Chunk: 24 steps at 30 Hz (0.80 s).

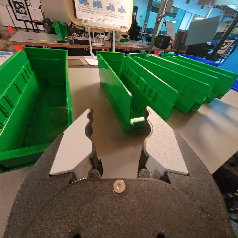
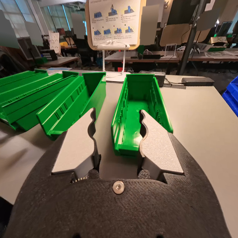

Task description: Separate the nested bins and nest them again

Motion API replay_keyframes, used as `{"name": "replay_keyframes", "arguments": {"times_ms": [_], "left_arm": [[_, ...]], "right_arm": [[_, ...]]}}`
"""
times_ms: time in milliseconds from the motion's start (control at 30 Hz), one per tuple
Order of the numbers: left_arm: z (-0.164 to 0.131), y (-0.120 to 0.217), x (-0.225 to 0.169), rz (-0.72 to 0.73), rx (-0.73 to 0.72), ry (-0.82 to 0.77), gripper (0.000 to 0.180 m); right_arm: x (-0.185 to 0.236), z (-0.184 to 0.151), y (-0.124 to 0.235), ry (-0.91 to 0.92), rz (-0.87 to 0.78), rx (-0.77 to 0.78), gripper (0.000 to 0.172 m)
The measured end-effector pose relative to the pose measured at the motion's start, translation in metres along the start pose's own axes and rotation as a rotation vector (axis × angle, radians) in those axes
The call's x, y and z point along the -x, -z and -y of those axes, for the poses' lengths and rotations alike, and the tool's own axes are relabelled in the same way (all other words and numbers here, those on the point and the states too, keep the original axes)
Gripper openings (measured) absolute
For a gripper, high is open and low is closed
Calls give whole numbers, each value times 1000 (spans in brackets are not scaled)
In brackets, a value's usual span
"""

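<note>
Four green bins (image 2: 139, 115) separated on the grey table (image 2: 193, 122), long, narrow, ribbed inner walls, glossy, my left claw (image 1: 118, 113) wide apart, bare, right claw (image 2: 117, 113) wide apart, straddling one bin's near wall without touching.

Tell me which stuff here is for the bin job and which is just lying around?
For the job: green bins, left gripper, right gripper.
Just lying about: blue bins, instruction board, black boxes with cables.
</note>
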<state>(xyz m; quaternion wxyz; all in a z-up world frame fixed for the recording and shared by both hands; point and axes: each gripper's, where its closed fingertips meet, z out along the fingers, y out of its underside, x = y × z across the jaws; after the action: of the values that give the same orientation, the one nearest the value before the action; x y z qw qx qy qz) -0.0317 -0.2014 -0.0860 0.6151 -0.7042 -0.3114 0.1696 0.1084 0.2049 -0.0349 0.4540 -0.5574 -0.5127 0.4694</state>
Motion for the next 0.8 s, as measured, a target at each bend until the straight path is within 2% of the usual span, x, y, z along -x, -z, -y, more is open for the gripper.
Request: {"name": "replay_keyframes", "arguments": {"times_ms": [167,267,333,433,567,700,800], "left_arm": [[14,-4,0,-96,-42,115,78],[1,-8,2,-83,2,93,76],[-8,-8,0,-80,28,71,77],[-7,-6,-1,-90,20,73,78],[-7,-6,2,-104,19,118,78],[-7,-6,6,-114,15,169,76],[-5,-4,6,-98,-3,156,76]], "right_arm": [[-24,8,-34,57,-14,183,92],[-46,17,-56,95,-68,270,93],[-52,23,-71,55,-46,315,95],[-46,10,-90,-29,74,483,100],[-48,-16,-105,-22,102,710,112],[-55,-21,-109,20,74,839,118],[-61,-14,-113,75,32,875,126]]}}
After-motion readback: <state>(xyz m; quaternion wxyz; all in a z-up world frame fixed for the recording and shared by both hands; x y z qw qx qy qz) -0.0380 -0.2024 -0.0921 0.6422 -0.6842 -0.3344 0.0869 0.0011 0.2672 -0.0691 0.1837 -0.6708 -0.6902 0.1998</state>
